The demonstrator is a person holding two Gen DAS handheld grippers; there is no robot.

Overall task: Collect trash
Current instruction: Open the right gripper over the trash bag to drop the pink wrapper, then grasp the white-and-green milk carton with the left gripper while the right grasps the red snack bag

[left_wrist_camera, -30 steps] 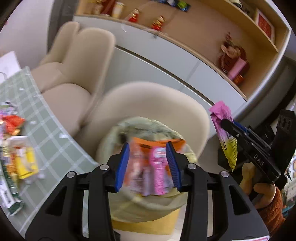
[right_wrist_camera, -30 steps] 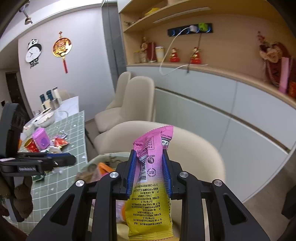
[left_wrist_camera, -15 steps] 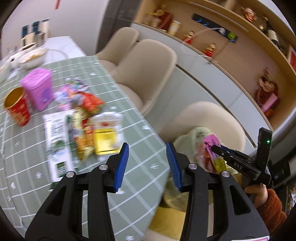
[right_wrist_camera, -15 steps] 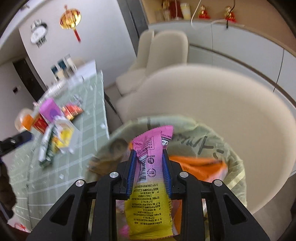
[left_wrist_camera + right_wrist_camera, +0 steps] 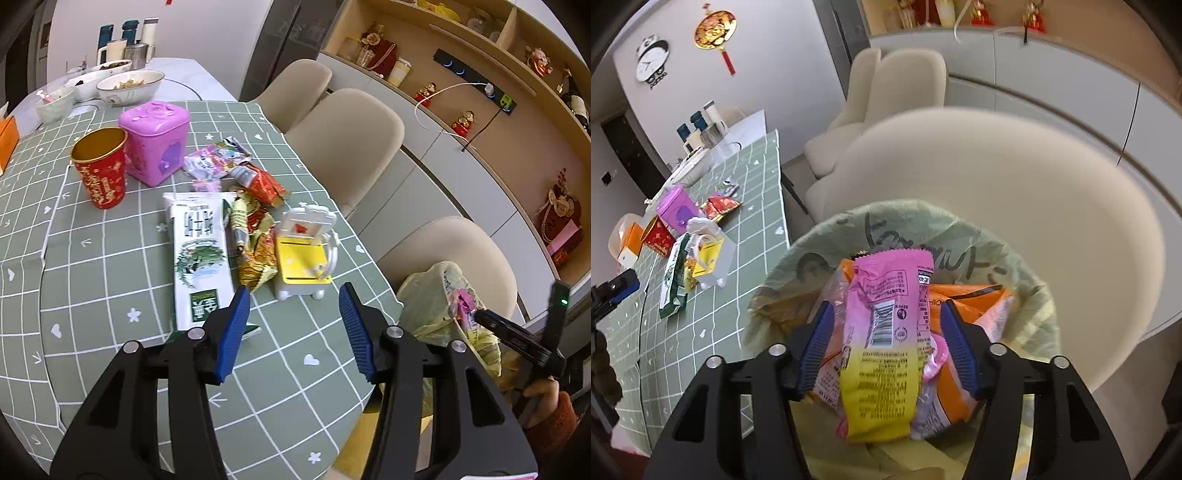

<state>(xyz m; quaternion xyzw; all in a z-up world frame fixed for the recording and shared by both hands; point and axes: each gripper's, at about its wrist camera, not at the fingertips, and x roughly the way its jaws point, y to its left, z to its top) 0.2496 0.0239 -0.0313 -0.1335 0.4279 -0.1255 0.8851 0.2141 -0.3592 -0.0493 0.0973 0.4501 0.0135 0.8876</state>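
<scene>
My right gripper [image 5: 886,310] hangs over the bin lined with a pale green bag [image 5: 923,229]. Its jaws are opening, and the pink and yellow wrapper [image 5: 882,332] stands loose between them, clear of the pads, on top of an orange packet [image 5: 964,299] in the bag. My left gripper [image 5: 293,295] is over the green checked tablecloth [image 5: 110,295], its jaws opening with nothing between them. Just beyond it lie a long white and green packet [image 5: 199,251], gold and red wrappers [image 5: 255,243], a red wrapper [image 5: 262,182] and a pink and white wrapper [image 5: 210,158].
A white and yellow toy box [image 5: 303,251] stands beside the wrappers. Behind them are a red cup [image 5: 99,170], a pink tin [image 5: 155,144] and bowls [image 5: 129,85]. Beige chairs [image 5: 347,140] line the table's right edge. The bin stands by the nearest chair.
My left gripper swung from above the bin to over the table, without the orange and pink packet it held. My right gripper sank toward the bag and let go of the pink and yellow wrapper.
</scene>
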